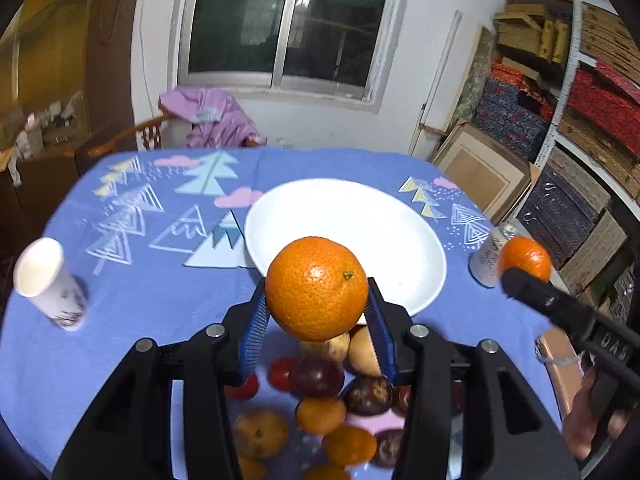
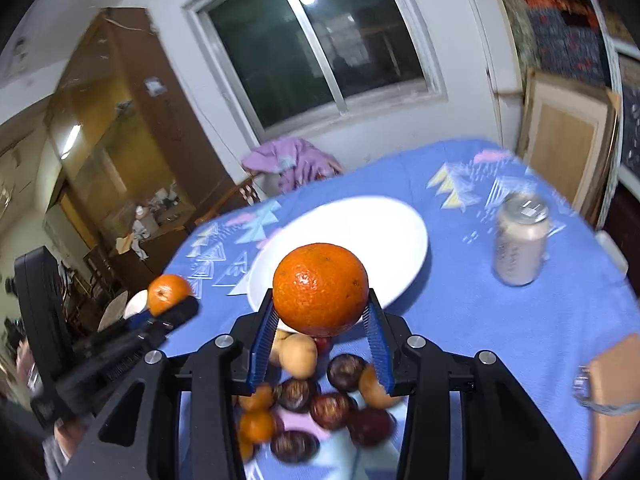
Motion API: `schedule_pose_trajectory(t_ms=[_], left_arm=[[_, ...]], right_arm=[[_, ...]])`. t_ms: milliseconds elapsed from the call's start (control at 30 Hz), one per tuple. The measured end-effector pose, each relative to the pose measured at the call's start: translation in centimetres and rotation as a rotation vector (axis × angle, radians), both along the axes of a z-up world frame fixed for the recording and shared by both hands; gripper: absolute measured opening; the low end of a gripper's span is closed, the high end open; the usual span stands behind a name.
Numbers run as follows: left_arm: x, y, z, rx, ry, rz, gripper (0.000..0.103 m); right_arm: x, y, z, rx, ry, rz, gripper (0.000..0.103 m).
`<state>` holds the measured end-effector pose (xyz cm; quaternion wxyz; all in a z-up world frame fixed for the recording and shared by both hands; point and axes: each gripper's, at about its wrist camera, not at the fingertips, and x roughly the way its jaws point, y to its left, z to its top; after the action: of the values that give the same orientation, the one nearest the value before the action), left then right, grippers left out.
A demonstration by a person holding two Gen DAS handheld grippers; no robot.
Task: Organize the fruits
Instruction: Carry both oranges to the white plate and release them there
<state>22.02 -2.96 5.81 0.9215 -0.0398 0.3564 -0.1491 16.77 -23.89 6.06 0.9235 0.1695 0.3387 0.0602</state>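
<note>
In the left wrist view my left gripper (image 1: pixel 316 300) is shut on a large orange (image 1: pixel 316 288), held above the table in front of a white plate (image 1: pixel 348 204). In the right wrist view my right gripper (image 2: pixel 320 304) is shut on a second orange (image 2: pixel 320 288), near the same plate (image 2: pixel 360 228). Each view catches the other gripper off to the side with its orange: the right gripper (image 1: pixel 520 274) and the left gripper (image 2: pixel 178 308). Below both grippers a pile of fruit (image 1: pixel 320 400) (image 2: pixel 320 392) lies on the blue tablecloth: small oranges, dark purple fruits, pale pears. The plate holds nothing.
A white paper cup (image 1: pixel 48 280) stands at the table's left. A drinks can (image 2: pixel 520 244) stands right of the plate. A brown board (image 2: pixel 612 400) lies at the right edge. Beyond the table is a chair with a purple cloth (image 1: pixel 212 120), and stacked boxes (image 1: pixel 580 120) fill the right.
</note>
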Motion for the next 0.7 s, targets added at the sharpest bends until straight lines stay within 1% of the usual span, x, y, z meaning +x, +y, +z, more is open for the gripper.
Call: schedule_pose_trajectory(t_ms=[100,200,267,367,467,500,600,700], left_arm=[[3.4,-1.0,-2.8,0.0,0.086,0.009,0.045],[5.3,-1.9,-4.7,0.017,0.129,-0.007,0.045],[6.1,-2.1,-5.2,0.024,0.137,-0.015,0.046],[6.8,-1.9,-5.6,0.014,0.141,-0.007,0.046],[7.3,-1.7,-5.8,0.012,0.132,-0.002,0.058],[7.4,-1.7,-5.9,0.013,0.129,0.0,0.061],[7.5,-1.7,-6.0,0.007,0.128,-0.001,0.065],[7.3,-1.5,-6.0,0.01,0.125,0.003,0.067]], right_arm=[[3.1,0.4,-2.2,-0.014,0.065,-0.012,0.043],[5.1,0.9,-3.7,-0.045,0.107,-0.004,0.043],[6.3,0.9,-4.6,-0.059,0.127,-0.011,0.043],[6.7,1.0,-5.1,-0.066,0.132,-0.015,0.043],[7.4,1.2,-5.5,-0.099,0.131,-0.011,0.044],[7.7,1.2,-5.8,-0.102,0.137,-0.013,0.044],[8.3,1.0,-6.6,-0.087,0.151,-0.013,0.045],[8.2,0.9,-6.5,-0.089,0.147,-0.017,0.045]])
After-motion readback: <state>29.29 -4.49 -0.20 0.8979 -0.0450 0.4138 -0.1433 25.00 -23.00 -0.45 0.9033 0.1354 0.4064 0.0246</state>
